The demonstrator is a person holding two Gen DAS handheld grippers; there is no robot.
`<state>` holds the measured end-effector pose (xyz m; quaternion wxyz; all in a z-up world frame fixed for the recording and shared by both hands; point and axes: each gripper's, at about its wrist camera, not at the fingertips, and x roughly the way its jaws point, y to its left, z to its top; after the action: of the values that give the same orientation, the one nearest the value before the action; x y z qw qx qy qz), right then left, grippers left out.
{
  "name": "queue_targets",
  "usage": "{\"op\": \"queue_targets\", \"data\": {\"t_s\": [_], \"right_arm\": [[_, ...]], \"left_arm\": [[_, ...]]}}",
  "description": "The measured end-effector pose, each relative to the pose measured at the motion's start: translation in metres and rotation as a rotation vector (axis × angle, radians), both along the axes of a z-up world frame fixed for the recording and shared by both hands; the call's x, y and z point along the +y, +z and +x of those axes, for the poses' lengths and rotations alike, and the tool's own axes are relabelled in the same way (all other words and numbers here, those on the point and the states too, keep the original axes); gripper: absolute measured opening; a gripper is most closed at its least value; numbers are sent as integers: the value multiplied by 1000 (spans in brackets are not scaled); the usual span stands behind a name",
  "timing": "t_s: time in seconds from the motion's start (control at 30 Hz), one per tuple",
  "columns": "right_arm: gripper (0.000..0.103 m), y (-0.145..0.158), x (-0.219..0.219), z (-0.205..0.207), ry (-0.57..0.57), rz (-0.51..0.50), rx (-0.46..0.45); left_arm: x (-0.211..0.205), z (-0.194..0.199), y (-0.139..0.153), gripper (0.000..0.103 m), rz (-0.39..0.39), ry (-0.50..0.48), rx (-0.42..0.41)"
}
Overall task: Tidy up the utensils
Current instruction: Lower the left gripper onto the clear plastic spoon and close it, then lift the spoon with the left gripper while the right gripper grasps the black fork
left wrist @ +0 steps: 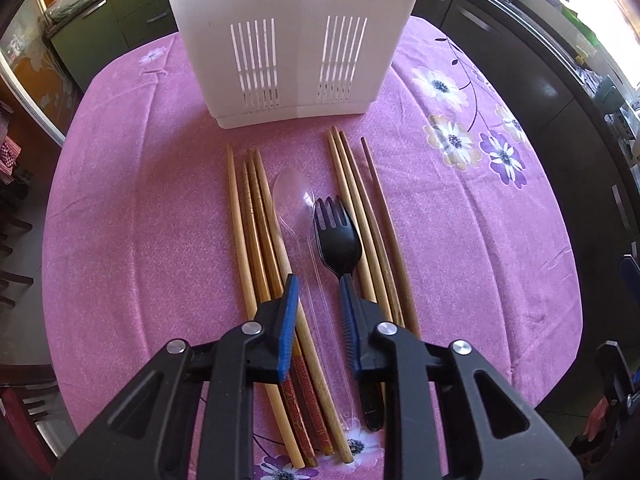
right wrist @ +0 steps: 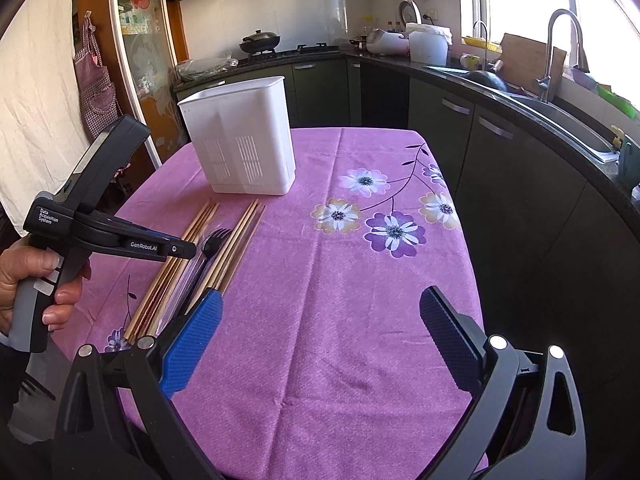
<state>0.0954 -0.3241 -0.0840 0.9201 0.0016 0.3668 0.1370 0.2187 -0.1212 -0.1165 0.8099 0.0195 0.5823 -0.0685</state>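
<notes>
both jaws stand apart. left gripper has its blue pads spread with a gap, nothing clamped, hovering low over the handles of the utensils; its left pad sits over the left chopsticks, its right pad over the black fork handle. clear plastic spoon lies between the pads, bowl pointing toward the holder. right chopsticks, 4 of them, lie just right of the fork. left bunch also 4, 2 with red patterned ends. all utensils lie flat, roughly parallel, tips toward the white utensil holder, which stands upright on the purple floral tablecloth just beyond the tips, slotted side facing the camera.

right gripper is wide open, holding nothing, above bare cloth to the right of the utensil row. right wrist view shows a hand gripping the left gripper's handle. kitchen counter and sink in the background.
</notes>
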Motion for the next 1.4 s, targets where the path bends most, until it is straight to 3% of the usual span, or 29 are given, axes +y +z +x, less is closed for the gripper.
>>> {"op": "queue_targets", "data": {"t_s": [0.43,0.93,1.4], "right_arm": [[98,4,-3,-4,-3,-1,-9],[98,0,4,2,12,-16,10],[98,-7,32,20,89,-21,63]], "left_arm": [[-5,16,-15,10,53,7,31],[-8,23,-22,10,48,13,43],[12,6,9,9,-14,25,-35]]}}
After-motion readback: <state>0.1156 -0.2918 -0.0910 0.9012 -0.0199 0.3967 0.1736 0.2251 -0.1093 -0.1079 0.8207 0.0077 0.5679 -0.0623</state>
